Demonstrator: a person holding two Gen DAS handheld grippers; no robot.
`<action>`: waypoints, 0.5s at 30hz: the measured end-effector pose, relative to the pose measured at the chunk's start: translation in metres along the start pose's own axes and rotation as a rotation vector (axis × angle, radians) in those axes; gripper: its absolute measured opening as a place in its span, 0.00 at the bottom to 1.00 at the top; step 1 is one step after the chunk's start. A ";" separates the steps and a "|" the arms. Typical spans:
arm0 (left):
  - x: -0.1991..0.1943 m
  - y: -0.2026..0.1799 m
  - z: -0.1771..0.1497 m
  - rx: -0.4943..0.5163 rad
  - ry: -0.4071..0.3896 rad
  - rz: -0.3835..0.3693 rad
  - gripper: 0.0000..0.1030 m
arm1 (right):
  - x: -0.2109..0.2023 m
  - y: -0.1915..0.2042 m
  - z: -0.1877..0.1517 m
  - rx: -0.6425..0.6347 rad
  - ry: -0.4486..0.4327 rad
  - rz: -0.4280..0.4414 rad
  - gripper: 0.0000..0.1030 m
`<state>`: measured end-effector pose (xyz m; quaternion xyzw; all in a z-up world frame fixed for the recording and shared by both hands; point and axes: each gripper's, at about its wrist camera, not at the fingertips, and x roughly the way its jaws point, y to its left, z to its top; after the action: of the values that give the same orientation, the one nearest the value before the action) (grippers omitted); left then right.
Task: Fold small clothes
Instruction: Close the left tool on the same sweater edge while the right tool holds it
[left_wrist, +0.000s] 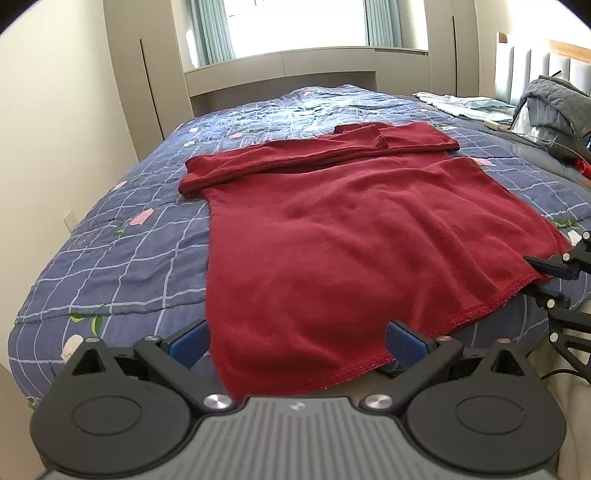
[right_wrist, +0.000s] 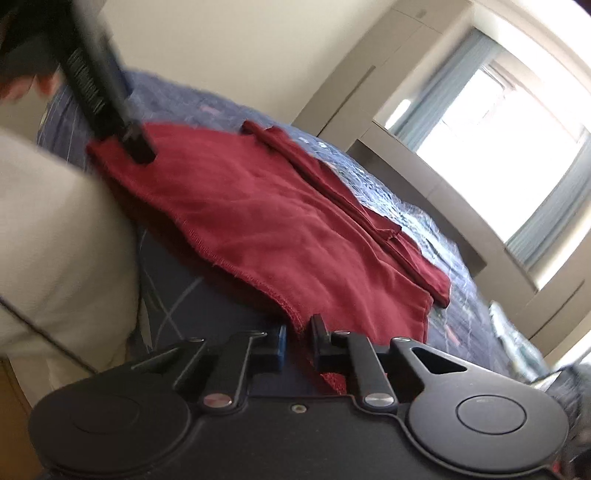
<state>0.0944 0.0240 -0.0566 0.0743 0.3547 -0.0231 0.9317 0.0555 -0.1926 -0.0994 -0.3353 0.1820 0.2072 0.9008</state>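
A dark red garment (left_wrist: 354, 240) lies flat on the bed, its sleeves folded across the far end. My left gripper (left_wrist: 295, 343) is open at the near hem, its blue-padded fingers either side of the near left corner. My right gripper (right_wrist: 297, 343) is nearly shut on the hem at the garment's (right_wrist: 280, 221) near right corner, the red edge pinched between its pads. The right gripper also shows at the right edge of the left wrist view (left_wrist: 546, 280). The left gripper shows in the right wrist view (right_wrist: 140, 147), resting on the cloth.
The bed has a blue checked quilt (left_wrist: 122, 258). A grey blanket (left_wrist: 554, 107) and light clothes (left_wrist: 465, 103) lie at the far right by the headboard. A wall and wardrobe (left_wrist: 140, 74) stand left, a window behind. A cream bed side (right_wrist: 55, 240) is near.
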 end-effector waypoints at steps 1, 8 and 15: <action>0.000 0.000 0.001 -0.002 0.000 -0.003 1.00 | -0.001 -0.005 0.002 0.043 -0.003 0.012 0.12; 0.000 -0.003 0.004 0.000 -0.001 -0.032 1.00 | -0.004 -0.043 0.022 0.285 -0.001 0.096 0.11; -0.007 -0.040 0.003 0.186 -0.059 -0.076 1.00 | -0.005 -0.071 0.041 0.411 0.008 0.145 0.11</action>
<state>0.0873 -0.0165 -0.0549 0.1460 0.3261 -0.0933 0.9293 0.0937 -0.2150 -0.0304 -0.1313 0.2476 0.2285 0.9324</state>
